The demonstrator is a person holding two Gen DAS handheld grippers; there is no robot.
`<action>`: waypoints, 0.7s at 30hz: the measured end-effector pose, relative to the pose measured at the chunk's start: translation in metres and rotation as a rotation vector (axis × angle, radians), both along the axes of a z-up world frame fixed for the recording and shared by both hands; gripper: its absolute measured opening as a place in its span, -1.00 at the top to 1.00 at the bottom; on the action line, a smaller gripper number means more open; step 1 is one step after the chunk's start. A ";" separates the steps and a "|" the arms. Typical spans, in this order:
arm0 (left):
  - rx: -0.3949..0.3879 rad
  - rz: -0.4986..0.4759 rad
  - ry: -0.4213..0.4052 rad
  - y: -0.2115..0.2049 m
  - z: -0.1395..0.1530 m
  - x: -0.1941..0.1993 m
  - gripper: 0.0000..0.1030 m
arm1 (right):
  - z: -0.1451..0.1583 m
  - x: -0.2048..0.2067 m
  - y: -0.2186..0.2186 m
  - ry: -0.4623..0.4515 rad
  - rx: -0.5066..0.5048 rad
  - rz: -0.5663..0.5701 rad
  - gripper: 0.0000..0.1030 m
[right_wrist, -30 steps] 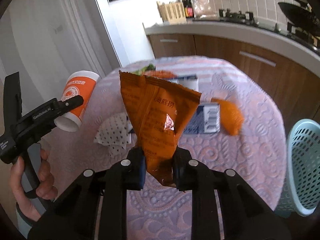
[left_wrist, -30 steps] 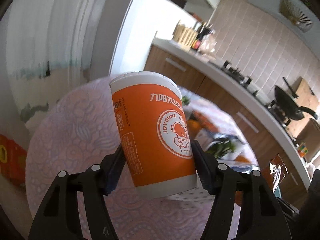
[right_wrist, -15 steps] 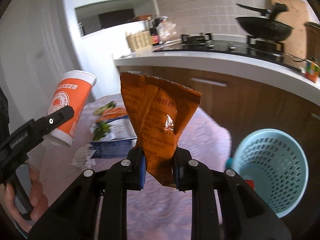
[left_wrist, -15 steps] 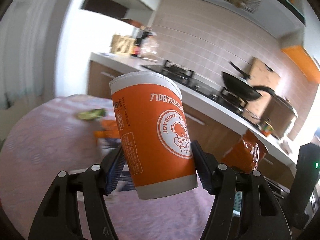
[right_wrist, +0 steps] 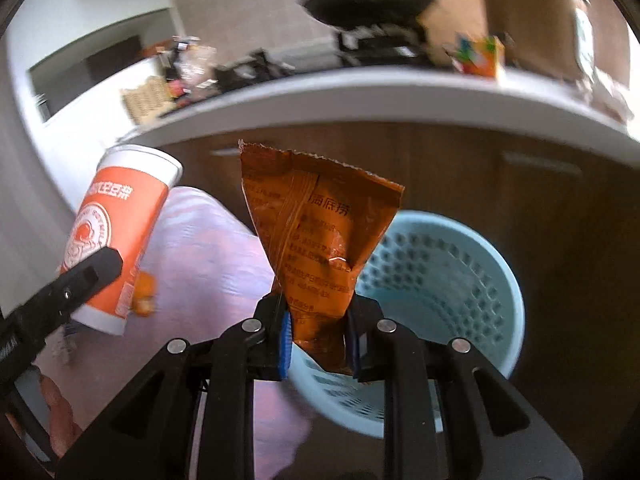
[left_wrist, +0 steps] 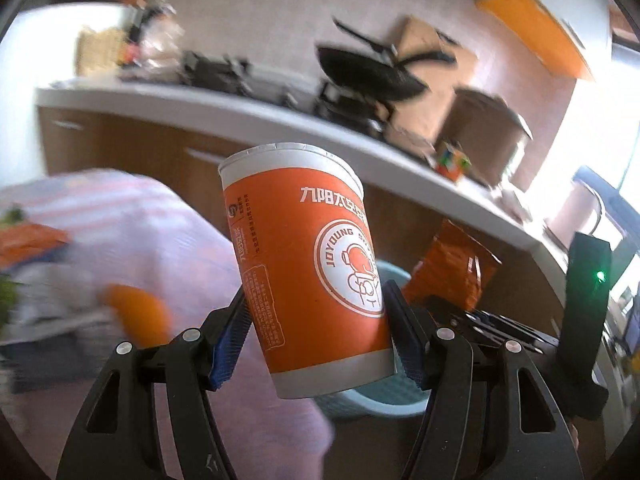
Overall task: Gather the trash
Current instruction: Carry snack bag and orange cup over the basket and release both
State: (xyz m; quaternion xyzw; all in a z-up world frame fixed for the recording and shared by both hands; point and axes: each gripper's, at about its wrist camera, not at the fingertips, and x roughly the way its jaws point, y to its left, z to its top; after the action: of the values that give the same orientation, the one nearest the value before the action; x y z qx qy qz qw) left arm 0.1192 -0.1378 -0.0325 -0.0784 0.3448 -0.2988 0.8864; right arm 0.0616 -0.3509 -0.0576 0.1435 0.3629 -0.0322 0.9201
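My left gripper (left_wrist: 316, 332) is shut on an orange and white paper cup (left_wrist: 308, 264), held upright in the air past the table edge. The cup also shows in the right wrist view (right_wrist: 116, 236). My right gripper (right_wrist: 318, 334) is shut on a crumpled orange snack bag (right_wrist: 316, 232), held just in front of and above a light blue plastic basket (right_wrist: 448, 280). The bag (left_wrist: 452, 268) and a bit of the basket (left_wrist: 380, 396) show behind the cup in the left wrist view.
A round table with a pink patterned cloth (left_wrist: 132, 224) lies to the left, with blurred wrappers and an orange piece (left_wrist: 140, 312) on it. A kitchen counter (right_wrist: 360, 92) with wooden cabinets, a stove and a wok runs behind the basket.
Both grippers have swung right, away from the table, each still holding its item. The basket has come to the centre of the right wrist view and nearer.
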 end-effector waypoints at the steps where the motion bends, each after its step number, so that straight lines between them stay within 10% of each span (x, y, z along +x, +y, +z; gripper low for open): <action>1: -0.018 -0.041 0.044 -0.010 -0.010 0.007 -0.21 | -0.007 0.001 -0.010 0.019 0.029 -0.003 0.64; 15: 0.081 -0.130 0.160 -0.078 -0.070 0.035 -0.22 | -0.073 0.016 -0.086 0.181 0.138 -0.112 0.57; 21: 0.069 -0.111 0.181 -0.066 -0.074 0.038 -0.37 | -0.081 0.019 -0.090 0.199 0.134 -0.126 0.09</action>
State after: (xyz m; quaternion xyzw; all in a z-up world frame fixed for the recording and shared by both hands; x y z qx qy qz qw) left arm 0.1573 -0.2037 -0.1063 -0.0551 0.4372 -0.3273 0.8359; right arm 0.0808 -0.4414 -0.1383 0.2232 0.4439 -0.0799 0.8641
